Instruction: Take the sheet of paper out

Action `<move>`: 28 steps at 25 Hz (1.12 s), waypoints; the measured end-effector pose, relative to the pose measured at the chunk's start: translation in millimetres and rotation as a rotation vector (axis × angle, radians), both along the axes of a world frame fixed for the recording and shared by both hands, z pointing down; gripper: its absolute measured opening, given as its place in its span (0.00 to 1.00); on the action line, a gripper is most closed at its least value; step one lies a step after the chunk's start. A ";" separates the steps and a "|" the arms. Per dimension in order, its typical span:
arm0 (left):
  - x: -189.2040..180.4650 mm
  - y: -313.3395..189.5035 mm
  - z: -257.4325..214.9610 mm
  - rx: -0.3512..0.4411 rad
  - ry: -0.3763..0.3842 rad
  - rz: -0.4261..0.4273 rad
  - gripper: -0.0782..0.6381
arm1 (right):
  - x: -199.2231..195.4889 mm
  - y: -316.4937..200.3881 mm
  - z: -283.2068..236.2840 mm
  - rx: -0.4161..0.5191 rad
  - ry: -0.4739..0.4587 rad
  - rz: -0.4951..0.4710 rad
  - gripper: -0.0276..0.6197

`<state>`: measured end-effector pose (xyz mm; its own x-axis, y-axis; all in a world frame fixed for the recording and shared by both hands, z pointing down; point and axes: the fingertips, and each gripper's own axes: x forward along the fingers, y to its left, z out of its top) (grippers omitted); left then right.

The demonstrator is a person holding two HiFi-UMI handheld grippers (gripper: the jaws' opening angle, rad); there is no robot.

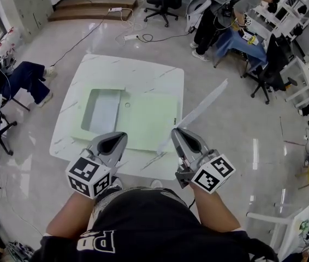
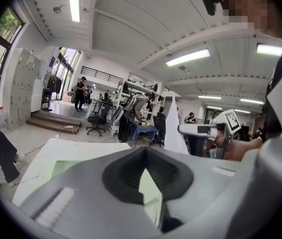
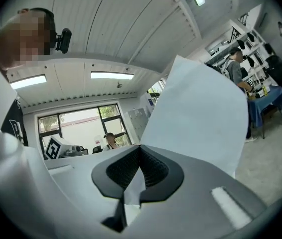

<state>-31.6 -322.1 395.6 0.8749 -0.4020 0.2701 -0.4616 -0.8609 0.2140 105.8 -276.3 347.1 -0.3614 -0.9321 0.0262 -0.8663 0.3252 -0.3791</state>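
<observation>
Right gripper (image 1: 183,141), clamped on the sheet of paper (image 1: 203,107), should draw it steadily clear of the green folder (image 1: 143,119); left gripper (image 1: 112,144) hovers beside it, jaws together

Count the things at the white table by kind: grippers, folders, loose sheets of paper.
Grippers: 2, the left gripper and the right gripper
Green folder: 1
Sheet of paper: 1
Total: 4

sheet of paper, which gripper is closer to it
Right. The right gripper is shut on the lower end of the sheet of paper; the left gripper is apart from it, to its left over the green folder.
</observation>
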 end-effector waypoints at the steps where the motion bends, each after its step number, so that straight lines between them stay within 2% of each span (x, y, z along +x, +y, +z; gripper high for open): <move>1: -0.5 -0.1 -1.9 0.002 0.005 -0.004 0.19 | -2.2 1.0 -1.8 0.006 0.000 -0.004 0.04; 16: -11.1 -1.1 -6.8 0.008 0.017 -0.048 0.19 | -25.9 -3.5 -9.7 0.041 0.057 -0.090 0.04; 28: -15.2 -2.8 -4.2 0.008 0.017 -0.058 0.19 | -30.2 -8.4 -3.9 0.026 0.069 -0.111 0.04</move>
<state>-46.8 -325.0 391.4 0.8545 -0.4541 0.2524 -0.5071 -0.8345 0.2154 75.6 -284.8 343.2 -0.4607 -0.8870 0.0306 -0.8482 0.4299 -0.3096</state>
